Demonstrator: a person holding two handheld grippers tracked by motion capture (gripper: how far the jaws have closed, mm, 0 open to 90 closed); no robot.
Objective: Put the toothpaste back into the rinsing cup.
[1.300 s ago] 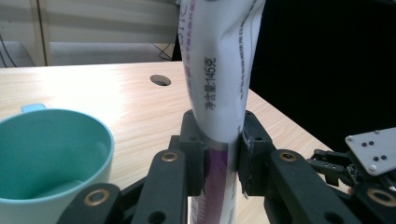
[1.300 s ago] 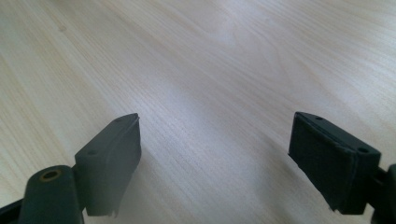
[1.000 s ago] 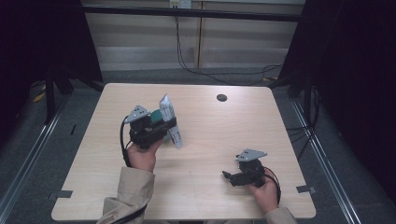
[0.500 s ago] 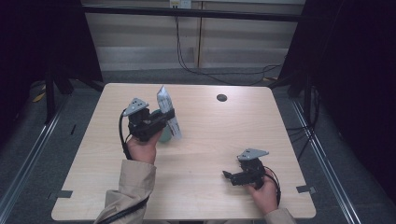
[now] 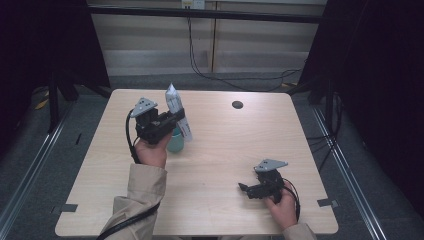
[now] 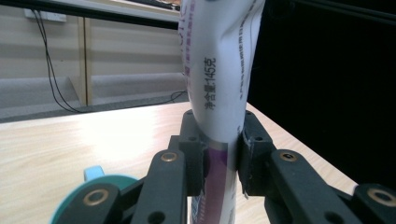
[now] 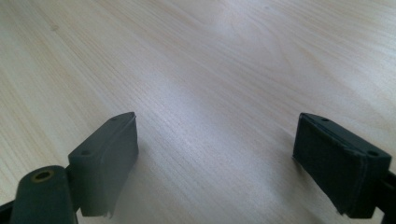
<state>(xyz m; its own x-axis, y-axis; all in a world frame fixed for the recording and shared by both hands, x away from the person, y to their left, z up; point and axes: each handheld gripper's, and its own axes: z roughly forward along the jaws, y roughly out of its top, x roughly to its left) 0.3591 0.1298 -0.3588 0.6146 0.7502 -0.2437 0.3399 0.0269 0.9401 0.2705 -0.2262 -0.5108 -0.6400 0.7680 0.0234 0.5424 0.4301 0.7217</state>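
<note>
My left gripper (image 5: 179, 116) is shut on a white tube (image 5: 176, 107) with purple print and holds it nearly upright above the table's left half. In the left gripper view both pads squeeze the tube (image 6: 219, 70) at its lower part, with my gripper (image 6: 220, 154) around it. A teal cup (image 5: 176, 144) stands just below and in front of that hand, and its rim (image 6: 100, 186) shows at the lower left. My right gripper (image 5: 245, 189) rests low near the table's front right, open; its jaws (image 7: 215, 154) stand wide apart over bare wood.
The light wooden table (image 5: 225, 150) has a small black disc (image 5: 237, 104) near its far edge. Dark curtains flank both sides, and cables hang along the back wall. A cable trails from each gripper over the person's sleeves.
The left hand has lifted the tube and carried it slightly toward the far side, uncovering more of the teal cup. The right hand has stayed in place.
</note>
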